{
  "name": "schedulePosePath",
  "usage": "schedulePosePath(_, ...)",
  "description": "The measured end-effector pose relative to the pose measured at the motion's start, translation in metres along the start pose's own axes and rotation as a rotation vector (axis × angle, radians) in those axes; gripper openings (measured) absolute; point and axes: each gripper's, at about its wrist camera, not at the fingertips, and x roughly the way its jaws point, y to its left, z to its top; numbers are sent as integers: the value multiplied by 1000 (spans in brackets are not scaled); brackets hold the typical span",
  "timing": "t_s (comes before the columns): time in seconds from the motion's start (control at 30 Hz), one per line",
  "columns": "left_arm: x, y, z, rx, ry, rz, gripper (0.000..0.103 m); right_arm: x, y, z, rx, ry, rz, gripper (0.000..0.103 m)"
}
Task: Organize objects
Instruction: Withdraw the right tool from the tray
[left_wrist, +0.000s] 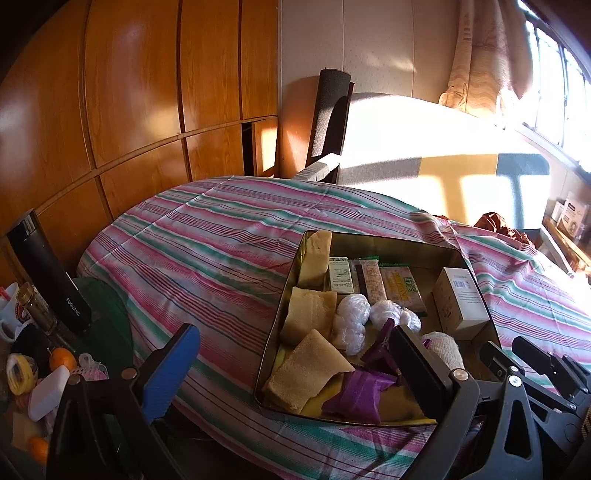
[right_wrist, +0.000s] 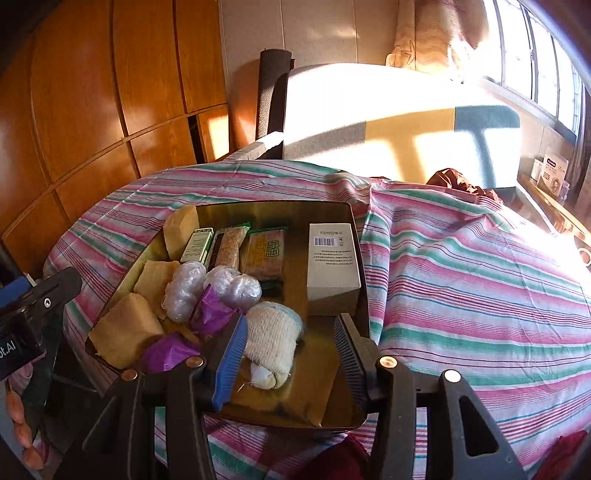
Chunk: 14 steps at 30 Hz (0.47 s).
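**Bandage roll lies in the tin, right fingers parted around it**

The gold tin (right_wrist: 364, 258) sits on the striped bedspread (right_wrist: 480, 280), already packed along its left side with yellow sponges (right_wrist: 125, 328), plastic-wrapped balls (right_wrist: 184, 291), purple packets (right_wrist: 210, 314), snack bars and a white box (right_wrist: 332, 258). The bandage roll (right_wrist: 271, 339) lies on the tin floor between the fingers of the right gripper (right_wrist: 291, 354); the pads stand narrowly apart and do not press it, though the left pad sits just beside it.

Risk, as I judge it: lifting away could let that left pad drag the roll, or the fingers could catch the tin's near rim and shift it on the soft bedding.

The left gripper (left_wrist: 291, 373) is wide open and empty, its right finger over the tin's near edge. Only its view shows the cluttered side area: a black flask (left_wrist: 48, 273), oranges (left_wrist: 61, 358) and a white bar. Only the right wrist view shows the gap around the roll.
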Motion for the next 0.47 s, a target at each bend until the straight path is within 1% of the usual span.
schedulePosePath(0.23, 0, -2, -4, 19, -4, 1, 103, -1, 5, -1, -4, -9, -9, 49)
schedulePosePath(0.47, -1, 0, -4, 18, -18, 2, 102, 0, 14, 0, -32, -6, -23, 49)
